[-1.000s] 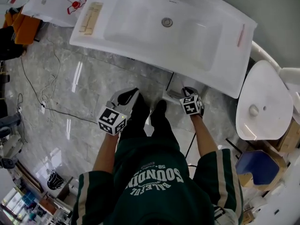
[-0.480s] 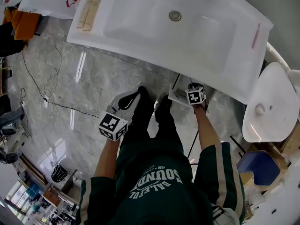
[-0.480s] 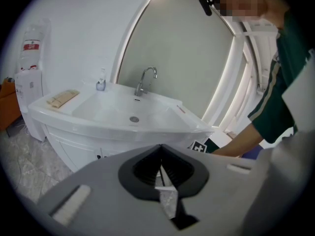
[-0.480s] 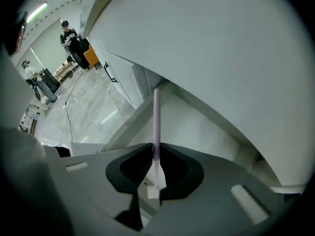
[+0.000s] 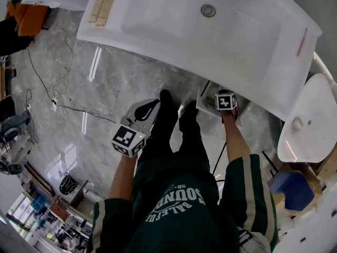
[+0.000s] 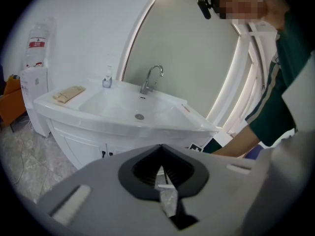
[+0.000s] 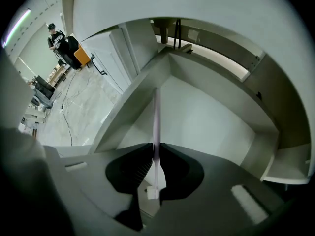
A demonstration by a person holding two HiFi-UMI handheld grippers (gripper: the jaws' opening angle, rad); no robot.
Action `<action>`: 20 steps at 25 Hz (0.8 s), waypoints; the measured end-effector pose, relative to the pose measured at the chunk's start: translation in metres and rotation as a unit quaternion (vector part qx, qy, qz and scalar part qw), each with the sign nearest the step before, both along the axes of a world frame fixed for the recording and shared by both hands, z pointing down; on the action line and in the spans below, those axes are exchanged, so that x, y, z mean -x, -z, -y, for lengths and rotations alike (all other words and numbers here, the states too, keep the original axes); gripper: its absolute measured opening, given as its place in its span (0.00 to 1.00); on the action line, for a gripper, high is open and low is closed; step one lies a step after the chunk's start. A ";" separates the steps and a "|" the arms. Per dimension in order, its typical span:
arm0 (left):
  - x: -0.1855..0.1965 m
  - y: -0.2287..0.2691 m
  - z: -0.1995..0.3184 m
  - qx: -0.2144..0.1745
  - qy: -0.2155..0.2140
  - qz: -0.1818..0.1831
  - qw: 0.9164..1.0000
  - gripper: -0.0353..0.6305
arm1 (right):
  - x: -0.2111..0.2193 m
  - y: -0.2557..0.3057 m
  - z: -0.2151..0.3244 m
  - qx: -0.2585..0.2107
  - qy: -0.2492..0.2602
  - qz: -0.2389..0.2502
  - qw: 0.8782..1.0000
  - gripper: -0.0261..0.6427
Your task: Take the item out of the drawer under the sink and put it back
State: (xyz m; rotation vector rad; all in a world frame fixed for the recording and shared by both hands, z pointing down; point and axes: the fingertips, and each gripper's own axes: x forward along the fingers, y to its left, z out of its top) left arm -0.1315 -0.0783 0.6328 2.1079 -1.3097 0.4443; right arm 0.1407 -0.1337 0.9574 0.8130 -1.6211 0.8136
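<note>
1. Right tool (image 7: 156, 147) — jaws pinched on a thin pink stick (image 7: 156, 117), over the open drawer (image 7: 206, 127) beneath the sink (image 5: 210, 36).
2. Stick — long axis in line with the tool; far end points down into the drawer, white end nearest the camera.
3. Left tool (image 6: 161, 149) — jaws together, empty, well apart from the drawer.

The dark green sweatshirt (image 5: 181, 207) carries white print, seen upside down from the head view: "58" above, then large letters reading roughly "SOUNDIN", then "BALEFUL". The cubes on the left gripper (image 5: 143, 109) and the right gripper (image 5: 225, 101) show black-and-white square code markers without letters. The water bottle's red label (image 6: 35, 43) is too small to read.
</note>
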 end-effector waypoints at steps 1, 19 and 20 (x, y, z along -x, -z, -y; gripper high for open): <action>0.001 -0.001 -0.002 0.002 0.001 0.000 1.000 0.13 | 0.001 -0.002 -0.001 0.002 -0.001 0.000 1.000 0.11; 0.004 0.016 -0.011 -0.017 0.004 -0.007 1.000 0.13 | 0.008 0.036 0.003 -0.034 -0.023 0.017 0.999 0.12; 0.002 0.019 -0.011 -0.020 0.003 -0.008 1.000 0.13 | 0.007 0.048 0.002 -0.038 -0.023 0.016 0.999 0.12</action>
